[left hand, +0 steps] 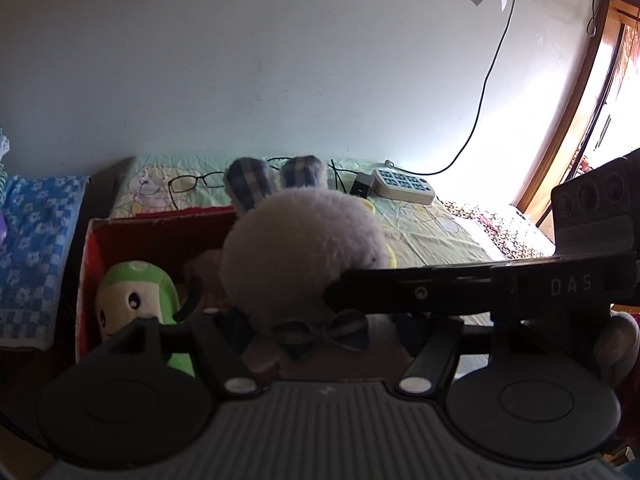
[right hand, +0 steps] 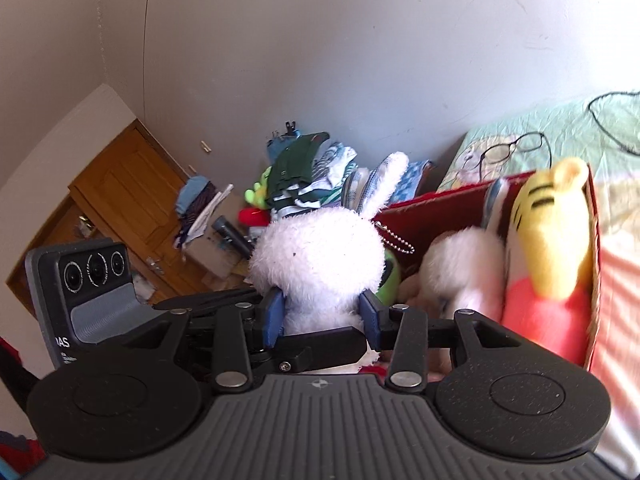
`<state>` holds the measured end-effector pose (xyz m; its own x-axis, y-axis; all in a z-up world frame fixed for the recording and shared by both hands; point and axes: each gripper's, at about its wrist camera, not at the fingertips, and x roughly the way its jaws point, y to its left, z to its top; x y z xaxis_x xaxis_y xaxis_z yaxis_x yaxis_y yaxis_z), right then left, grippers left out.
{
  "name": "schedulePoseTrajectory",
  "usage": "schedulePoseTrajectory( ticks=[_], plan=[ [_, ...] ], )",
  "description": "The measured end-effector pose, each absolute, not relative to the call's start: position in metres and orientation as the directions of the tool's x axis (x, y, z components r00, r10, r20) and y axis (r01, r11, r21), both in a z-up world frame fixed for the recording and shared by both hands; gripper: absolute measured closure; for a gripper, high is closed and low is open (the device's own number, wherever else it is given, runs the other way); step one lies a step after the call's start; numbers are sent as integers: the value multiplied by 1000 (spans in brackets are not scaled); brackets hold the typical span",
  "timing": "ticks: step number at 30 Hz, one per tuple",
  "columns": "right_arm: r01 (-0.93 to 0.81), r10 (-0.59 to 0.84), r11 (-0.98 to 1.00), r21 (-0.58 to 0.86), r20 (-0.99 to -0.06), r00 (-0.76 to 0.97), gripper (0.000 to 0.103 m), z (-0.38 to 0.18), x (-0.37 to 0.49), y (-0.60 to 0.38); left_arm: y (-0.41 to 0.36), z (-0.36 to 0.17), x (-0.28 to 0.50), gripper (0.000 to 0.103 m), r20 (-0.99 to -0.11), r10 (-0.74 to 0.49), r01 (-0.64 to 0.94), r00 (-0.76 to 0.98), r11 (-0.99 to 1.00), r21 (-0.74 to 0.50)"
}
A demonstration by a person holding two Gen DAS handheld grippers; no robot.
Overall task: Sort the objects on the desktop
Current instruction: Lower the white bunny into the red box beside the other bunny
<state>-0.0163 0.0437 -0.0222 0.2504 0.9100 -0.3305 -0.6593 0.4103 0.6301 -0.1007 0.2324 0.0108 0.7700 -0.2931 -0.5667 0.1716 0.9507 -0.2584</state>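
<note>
A white plush rabbit (left hand: 300, 256) with checked ears and a grey bow tie sits between the fingers of my left gripper (left hand: 320, 332), which is shut on its body. The same rabbit (right hand: 320, 264) shows in the right wrist view, where my right gripper (right hand: 322, 318) has its blue pads (right hand: 276, 316) pressed on its sides. Both hold it over the left end of a red box (right hand: 436, 216). The box (left hand: 160, 236) holds a green plush (left hand: 136, 300), a yellow striped plush (right hand: 552, 224) and a white plush (right hand: 464, 272).
A pair of glasses (left hand: 196, 182), a white keypad device (left hand: 404, 186) and a black cable (left hand: 480, 112) lie on the bedsheet behind the box. A blue floral cloth (left hand: 32, 248) is at the left. A pile of clothes (right hand: 304, 176) and a wooden door (right hand: 132, 208) are beyond.
</note>
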Motion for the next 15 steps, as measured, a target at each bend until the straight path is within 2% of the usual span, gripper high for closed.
schedulePoseTrajectory(
  ticks=[15],
  plan=[
    [-591,843,537,602,-410,348,60,-49,8,75,277,-26,-53,30,-617,-329,156,715,935,-318]
  ],
)
